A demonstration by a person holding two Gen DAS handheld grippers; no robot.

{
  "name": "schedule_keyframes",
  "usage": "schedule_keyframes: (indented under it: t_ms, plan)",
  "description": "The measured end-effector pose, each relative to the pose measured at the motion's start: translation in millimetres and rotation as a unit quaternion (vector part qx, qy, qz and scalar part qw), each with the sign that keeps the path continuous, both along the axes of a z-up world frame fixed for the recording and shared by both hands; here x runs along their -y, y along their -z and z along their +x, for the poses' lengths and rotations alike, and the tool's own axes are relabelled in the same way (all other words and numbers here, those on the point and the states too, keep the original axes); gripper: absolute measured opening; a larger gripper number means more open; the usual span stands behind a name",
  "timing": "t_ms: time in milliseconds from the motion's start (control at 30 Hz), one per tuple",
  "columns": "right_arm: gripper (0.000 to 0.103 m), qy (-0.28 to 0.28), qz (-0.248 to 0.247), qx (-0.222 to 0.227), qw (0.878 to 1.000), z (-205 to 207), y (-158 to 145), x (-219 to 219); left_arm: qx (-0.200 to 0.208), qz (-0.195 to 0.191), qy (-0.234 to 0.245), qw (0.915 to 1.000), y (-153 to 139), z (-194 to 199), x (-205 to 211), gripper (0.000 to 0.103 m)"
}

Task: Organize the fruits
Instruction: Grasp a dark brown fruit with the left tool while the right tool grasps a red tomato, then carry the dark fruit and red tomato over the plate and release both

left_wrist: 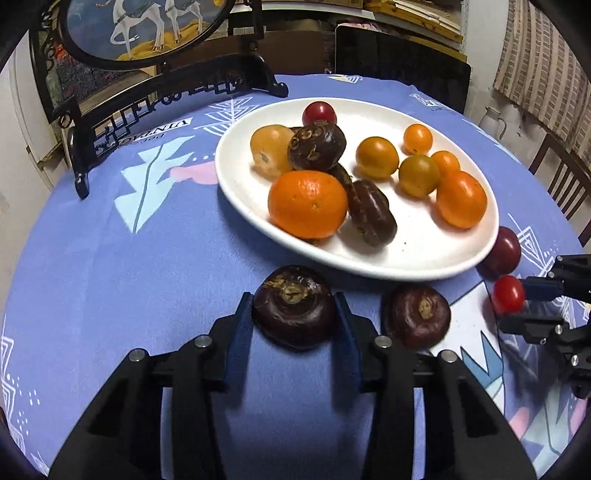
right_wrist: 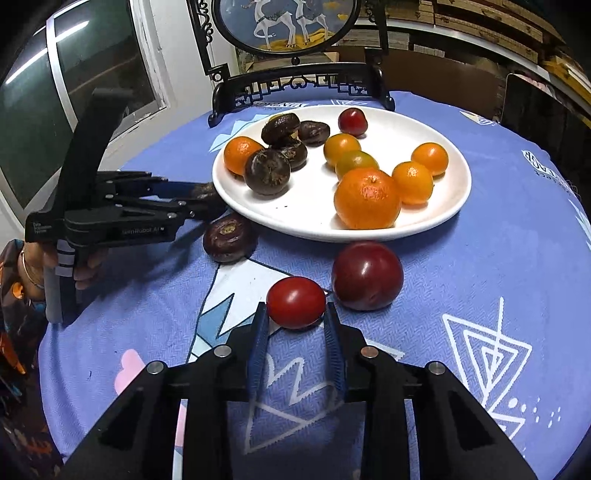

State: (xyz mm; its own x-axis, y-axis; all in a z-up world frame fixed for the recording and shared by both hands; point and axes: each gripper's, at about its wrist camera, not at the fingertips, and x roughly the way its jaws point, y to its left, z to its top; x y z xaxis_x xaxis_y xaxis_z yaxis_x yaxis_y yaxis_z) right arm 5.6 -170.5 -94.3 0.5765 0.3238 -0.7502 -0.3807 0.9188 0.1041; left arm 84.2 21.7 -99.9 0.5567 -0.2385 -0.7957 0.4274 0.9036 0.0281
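A white oval plate [left_wrist: 424, 254] [right_wrist: 454, 206] holds oranges, small yellow-orange fruits, dark brown water chestnuts and a red fruit. My left gripper [left_wrist: 294, 308] is shut on a dark water chestnut [left_wrist: 294, 306] just in front of the plate's near rim. A second water chestnut [left_wrist: 418, 315] [right_wrist: 229, 238] lies on the cloth beside it. My right gripper [right_wrist: 295, 308] [left_wrist: 517, 301] is shut on a small red tomato [right_wrist: 295, 302] [left_wrist: 508, 294]. A dark red plum [right_wrist: 366, 275] [left_wrist: 501, 253] lies on the cloth next to the tomato, by the plate's rim.
A black carved stand with a round deer painting [left_wrist: 147, 33] [right_wrist: 284, 26] stands at the table's far side behind the plate. A blue patterned cloth [left_wrist: 147, 258] covers the round table. Chairs [left_wrist: 561, 177] stand beyond the right edge.
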Motion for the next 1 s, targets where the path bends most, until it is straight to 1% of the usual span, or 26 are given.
schedule_keyframes:
  t_ms: [67, 200, 300, 400, 567, 700, 833, 1000]
  plan:
    - [0.030, -0.003, 0.000, 0.000, 1.000, -5, -1, 0, 0.000, 0.003, 0.000, 1.0000, -1, -6, -1, 0.042]
    - [0.030, -0.010, 0.002, -0.001, 1.000, -14, -2, 2, 0.008, 0.014, 0.012, 0.9998, -7, -30, -3, 0.042]
    - [0.030, -0.016, 0.009, 0.003, 1.000, -22, -3, 3, 0.030, 0.027, 0.018, 0.9990, -18, -50, -3, 0.042]
    - [0.030, -0.021, 0.009, 0.006, 1.000, -25, -4, 0, 0.045, 0.021, 0.020, 0.9986, -34, -56, 1, 0.042]
    - [0.030, -0.023, 0.018, 0.028, 0.999, -30, -19, 0, 0.069, 0.023, 0.016, 0.9972, -54, -56, 19, 0.042]
    - [0.030, -0.015, 0.024, 0.057, 0.998, -27, -44, 10, 0.094, 0.021, 0.005, 0.9953, -72, -49, 38, 0.042]
    - [0.030, -0.005, 0.030, 0.085, 0.996, -17, -67, 18, 0.121, 0.023, -0.009, 0.9923, -86, -38, 53, 0.042]
    - [0.030, 0.010, 0.046, 0.117, 0.992, 0, -86, 28, 0.138, 0.020, -0.026, 0.9898, -99, -20, 66, 0.042]
